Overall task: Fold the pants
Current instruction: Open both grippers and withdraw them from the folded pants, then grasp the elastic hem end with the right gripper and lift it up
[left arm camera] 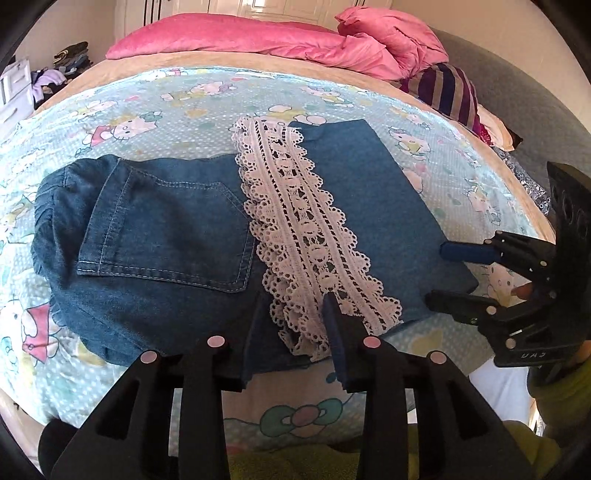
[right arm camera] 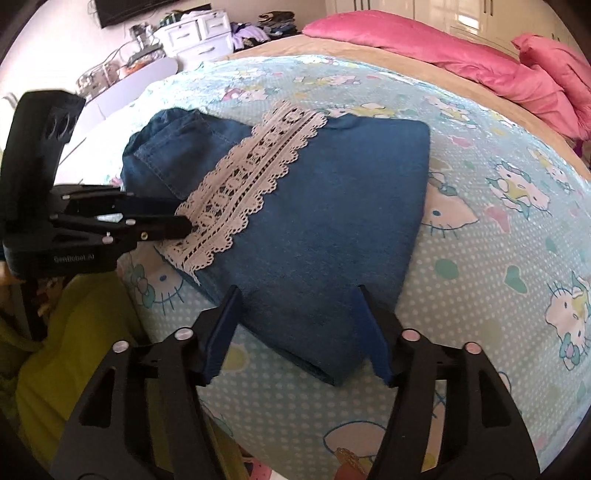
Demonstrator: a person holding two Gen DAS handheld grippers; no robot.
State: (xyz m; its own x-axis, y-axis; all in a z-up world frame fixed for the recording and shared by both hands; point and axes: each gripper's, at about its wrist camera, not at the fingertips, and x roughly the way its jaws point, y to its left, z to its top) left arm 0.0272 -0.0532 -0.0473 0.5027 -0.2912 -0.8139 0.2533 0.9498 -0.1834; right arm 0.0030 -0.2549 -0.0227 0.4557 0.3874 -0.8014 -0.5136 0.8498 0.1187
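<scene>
Folded blue denim pants (left arm camera: 166, 229) lie on the cartoon-cat bedsheet (left arm camera: 155, 110), back pocket up. A white lace hem band (left arm camera: 303, 229) runs across the fold. My left gripper (left arm camera: 293, 306) is at the near edge, open, with denim and the lace end lying between its fingers, which do not pinch the cloth. In the right wrist view the pants (right arm camera: 325, 206) and lace (right arm camera: 251, 173) show again. My right gripper (right arm camera: 298, 295) stands open astride the near folded corner. The right gripper (left arm camera: 436, 273) also shows at the pants' right edge, and the left gripper (right arm camera: 184, 216) touches the lace.
A pink duvet (left arm camera: 258, 40) and a striped cloth (left arm camera: 447, 92) lie at the far end of the bed. White drawers (right arm camera: 195, 33) and piled clothes stand beyond the bed's left side. A yellow-green sleeve (right arm camera: 66, 332) is close below the grippers.
</scene>
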